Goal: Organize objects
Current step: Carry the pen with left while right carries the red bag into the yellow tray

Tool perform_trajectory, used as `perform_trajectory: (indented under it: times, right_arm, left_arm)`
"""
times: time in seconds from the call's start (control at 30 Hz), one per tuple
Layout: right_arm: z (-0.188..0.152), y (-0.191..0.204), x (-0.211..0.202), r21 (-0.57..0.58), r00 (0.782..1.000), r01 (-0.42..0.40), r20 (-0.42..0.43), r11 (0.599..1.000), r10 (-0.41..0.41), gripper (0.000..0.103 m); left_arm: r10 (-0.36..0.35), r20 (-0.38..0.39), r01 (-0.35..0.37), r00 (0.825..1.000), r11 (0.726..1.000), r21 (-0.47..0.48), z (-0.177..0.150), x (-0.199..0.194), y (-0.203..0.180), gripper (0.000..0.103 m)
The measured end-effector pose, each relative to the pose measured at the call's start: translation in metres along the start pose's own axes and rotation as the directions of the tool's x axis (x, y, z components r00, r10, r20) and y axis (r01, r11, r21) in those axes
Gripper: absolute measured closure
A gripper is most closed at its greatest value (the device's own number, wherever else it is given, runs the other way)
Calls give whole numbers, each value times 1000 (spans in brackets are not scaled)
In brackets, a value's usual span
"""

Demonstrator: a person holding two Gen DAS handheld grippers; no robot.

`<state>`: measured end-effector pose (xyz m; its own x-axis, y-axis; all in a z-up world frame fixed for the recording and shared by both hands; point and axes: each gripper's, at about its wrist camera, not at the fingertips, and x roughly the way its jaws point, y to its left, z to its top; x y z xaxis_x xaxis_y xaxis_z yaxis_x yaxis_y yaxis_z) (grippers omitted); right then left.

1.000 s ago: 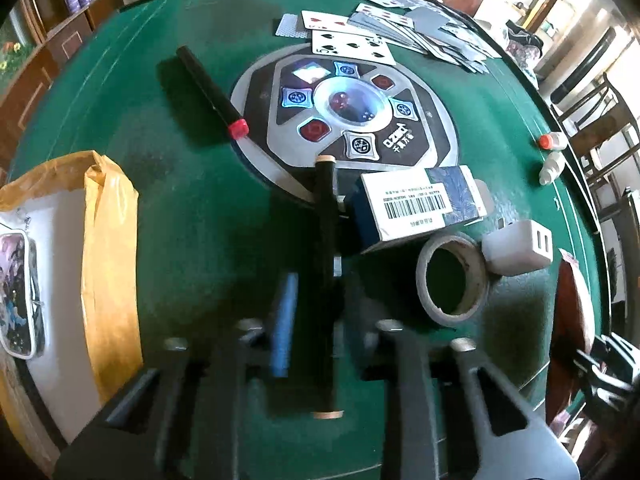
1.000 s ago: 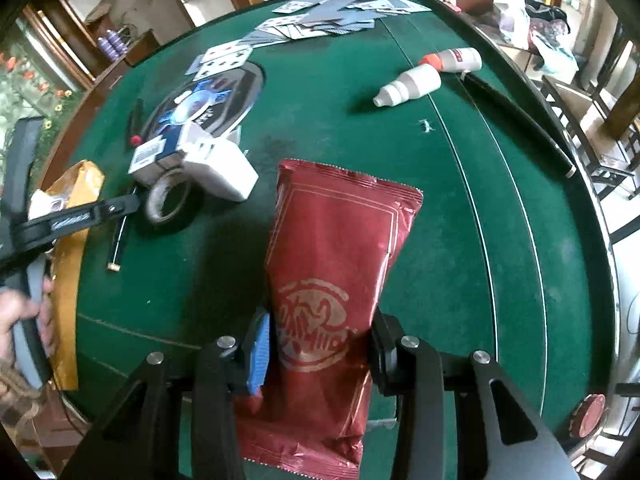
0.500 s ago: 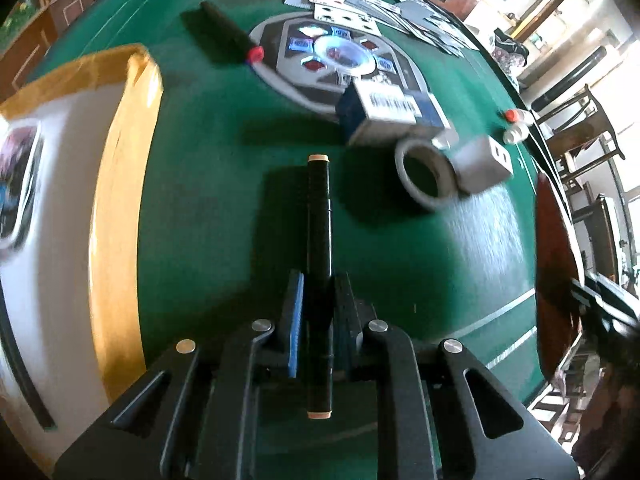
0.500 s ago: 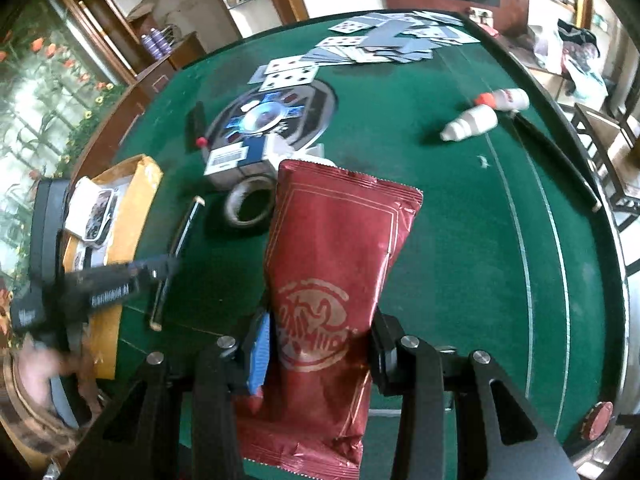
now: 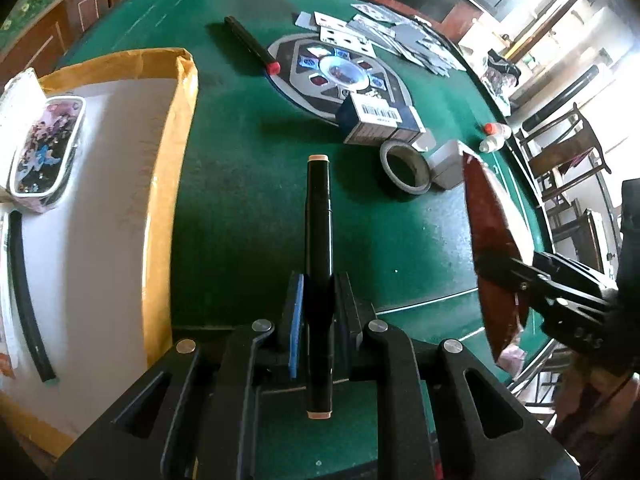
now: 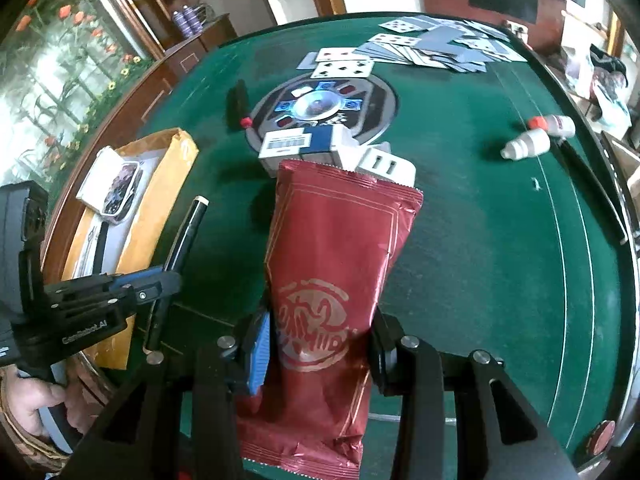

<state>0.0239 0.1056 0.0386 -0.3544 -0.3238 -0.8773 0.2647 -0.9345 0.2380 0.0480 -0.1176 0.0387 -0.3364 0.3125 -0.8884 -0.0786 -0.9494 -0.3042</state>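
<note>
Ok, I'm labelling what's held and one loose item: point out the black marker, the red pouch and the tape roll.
black marker [image 5: 318,216], left wrist view, mid barrel.
red pouch [image 6: 336,248], right wrist view, front face.
tape roll [image 5: 405,187], left wrist view, near wall of the ring.

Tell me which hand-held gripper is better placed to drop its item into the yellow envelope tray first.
Left, probably. The left hand-held gripper, shut on the black marker, sits right beside the yellow envelope tray. The right hand-held gripper, holding the red packet, is farther across the green table.
</note>
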Motion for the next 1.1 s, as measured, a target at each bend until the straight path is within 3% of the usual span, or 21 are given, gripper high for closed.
perform_trajectory:
  times: [0.5, 1.1]
  right_arm:
    - [12, 38, 1, -68, 999, -33, 5, 997, 33, 63]
    - [41, 124, 20, -90, 977, -211, -39, 973, 209, 63]
  left_arm:
    - [-7, 82, 13, 997, 998, -65, -3, -49, 31, 89]
    - [58, 118, -33, 991, 978, -204, -16, -84, 112, 89]
